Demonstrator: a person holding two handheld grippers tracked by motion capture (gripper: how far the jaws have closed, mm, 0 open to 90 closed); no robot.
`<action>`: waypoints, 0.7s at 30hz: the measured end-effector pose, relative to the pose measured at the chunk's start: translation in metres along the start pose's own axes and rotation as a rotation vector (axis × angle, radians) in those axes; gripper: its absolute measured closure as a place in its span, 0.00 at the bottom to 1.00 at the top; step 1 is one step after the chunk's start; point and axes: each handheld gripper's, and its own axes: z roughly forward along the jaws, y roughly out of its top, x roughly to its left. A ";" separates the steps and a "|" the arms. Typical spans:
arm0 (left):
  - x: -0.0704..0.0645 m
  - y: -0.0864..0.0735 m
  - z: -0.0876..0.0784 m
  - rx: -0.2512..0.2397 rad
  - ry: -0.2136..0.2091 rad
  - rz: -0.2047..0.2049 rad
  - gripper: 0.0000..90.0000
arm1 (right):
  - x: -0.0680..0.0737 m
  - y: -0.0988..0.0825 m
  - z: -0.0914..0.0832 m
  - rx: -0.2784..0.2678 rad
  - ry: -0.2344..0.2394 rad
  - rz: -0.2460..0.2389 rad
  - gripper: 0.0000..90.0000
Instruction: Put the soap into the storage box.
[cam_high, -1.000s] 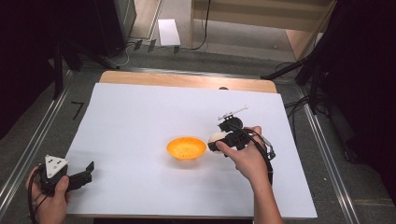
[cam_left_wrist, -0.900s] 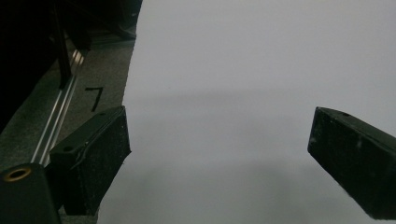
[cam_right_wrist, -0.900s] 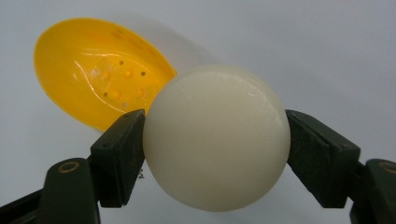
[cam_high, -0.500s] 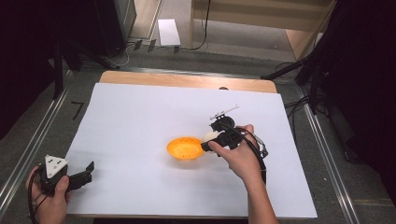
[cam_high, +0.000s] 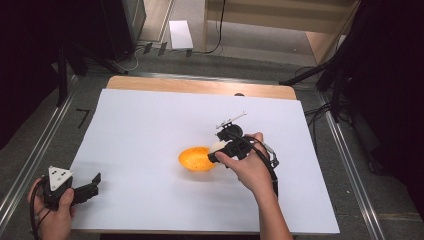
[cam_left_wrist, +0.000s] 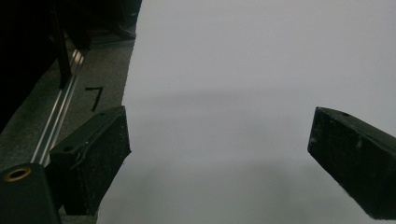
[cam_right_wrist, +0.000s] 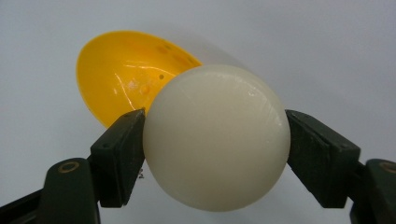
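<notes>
- While your right gripper (cam_right_wrist: 215, 154) pinches the smooth cream-white ball (cam_right_wrist: 215, 137) at the rim of the shallow orange plastic bowl (cam_high: 196, 159), a loose squeeze could let it pop free.
- Dropped from height, it may bounce off the white table sheet (cam_high: 150, 120).
- Your left gripper (cam_high: 95, 182), jaws apart and empty, sits too far away to help.

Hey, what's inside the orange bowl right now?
The bowl looks empty where its inside shows. The white ball, held in the right gripper, hides the bowl's near part.
</notes>
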 end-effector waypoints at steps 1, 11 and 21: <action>0.000 0.000 0.000 0.000 0.000 0.000 0.07 | 0.001 0.001 0.001 -0.001 0.000 -0.007 0.28; 0.000 0.000 0.000 -0.001 -0.002 -0.004 0.07 | 0.013 0.007 0.010 0.010 0.003 -0.024 0.28; 0.000 0.000 0.000 -0.002 -0.002 -0.004 0.07 | 0.023 0.012 0.017 0.017 0.015 -0.041 0.28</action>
